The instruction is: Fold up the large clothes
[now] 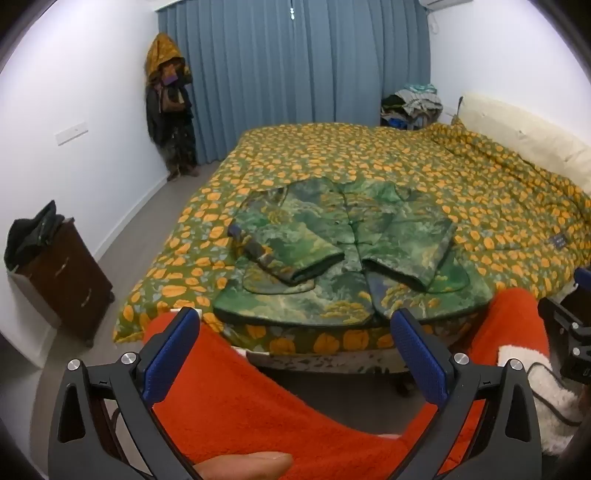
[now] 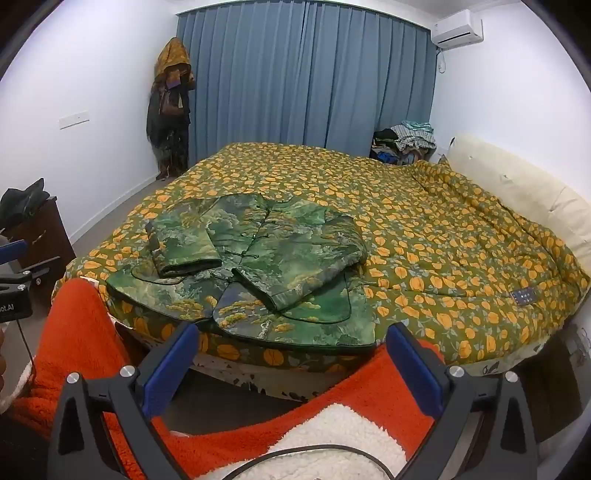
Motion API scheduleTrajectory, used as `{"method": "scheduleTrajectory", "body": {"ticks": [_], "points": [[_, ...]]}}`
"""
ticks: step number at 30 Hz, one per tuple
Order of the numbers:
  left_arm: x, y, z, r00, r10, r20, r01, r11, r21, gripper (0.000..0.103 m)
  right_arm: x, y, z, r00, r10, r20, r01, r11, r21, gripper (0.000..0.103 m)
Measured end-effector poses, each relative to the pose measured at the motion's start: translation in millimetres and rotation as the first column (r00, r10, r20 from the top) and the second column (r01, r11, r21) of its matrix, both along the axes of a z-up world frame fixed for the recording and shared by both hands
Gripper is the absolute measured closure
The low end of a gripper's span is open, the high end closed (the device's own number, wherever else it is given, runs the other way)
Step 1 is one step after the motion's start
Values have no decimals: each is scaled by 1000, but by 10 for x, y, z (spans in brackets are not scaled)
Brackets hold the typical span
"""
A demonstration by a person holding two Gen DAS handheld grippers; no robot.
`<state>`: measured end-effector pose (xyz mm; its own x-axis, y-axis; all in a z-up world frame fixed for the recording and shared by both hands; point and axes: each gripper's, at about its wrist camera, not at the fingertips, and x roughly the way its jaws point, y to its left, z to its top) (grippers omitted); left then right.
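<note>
Green jacket point(image 1: 347, 251) lies flat at the bed's point(image 1: 480, 192) near edge, both sleeves folded in. Left gripper point(image 1: 295, 354) and right gripper point(image 2: 291, 365) hover short of it, jaws wide, empty. Suggest pinching both hem corners evenly and folding toward the collar.

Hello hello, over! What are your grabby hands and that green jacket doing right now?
Left gripper and right gripper open, empty. Green jacket flat on bed, sleeves folded in. Nothing in the way.

Home bedroom: large bed with orange-leaf quilt point(image 2: 424, 229), floor-length blue curtains point(image 2: 306, 74), wall-mounted white air conditioner point(image 2: 458, 27), dark wooden nightstand point(image 1: 66, 280).
</note>
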<state>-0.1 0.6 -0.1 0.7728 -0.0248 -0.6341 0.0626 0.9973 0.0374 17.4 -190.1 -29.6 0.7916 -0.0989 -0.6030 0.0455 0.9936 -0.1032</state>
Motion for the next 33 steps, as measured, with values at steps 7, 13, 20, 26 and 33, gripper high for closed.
{"method": "scheduleTrajectory", "body": {"ticks": [7, 13, 20, 26, 33], "points": [[-4, -11, 1, 1000, 5, 5, -5, 1000, 17, 0, 7, -11, -8, 1000, 4, -5, -4, 1000, 6, 0], [3, 26, -27, 1000, 4, -5, -4, 1000, 16, 0, 8, -22, -16, 1000, 3, -8, -3, 1000, 15, 0], [39, 42, -86, 1000, 3, -5, -3, 1000, 27, 0, 13, -14, -40, 1000, 1, -13, -1, 1000, 14, 0], [48, 64, -93, 1000, 2, -4, -2, 999, 32, 0, 5, -48, -74, 1000, -9, -20, 9, 1000, 16, 0], [79, 92, -111, 1000, 1, -6, -1, 999, 44, 0, 5, -55, -87, 1000, -9, -22, 10, 1000, 14, 0]]}}
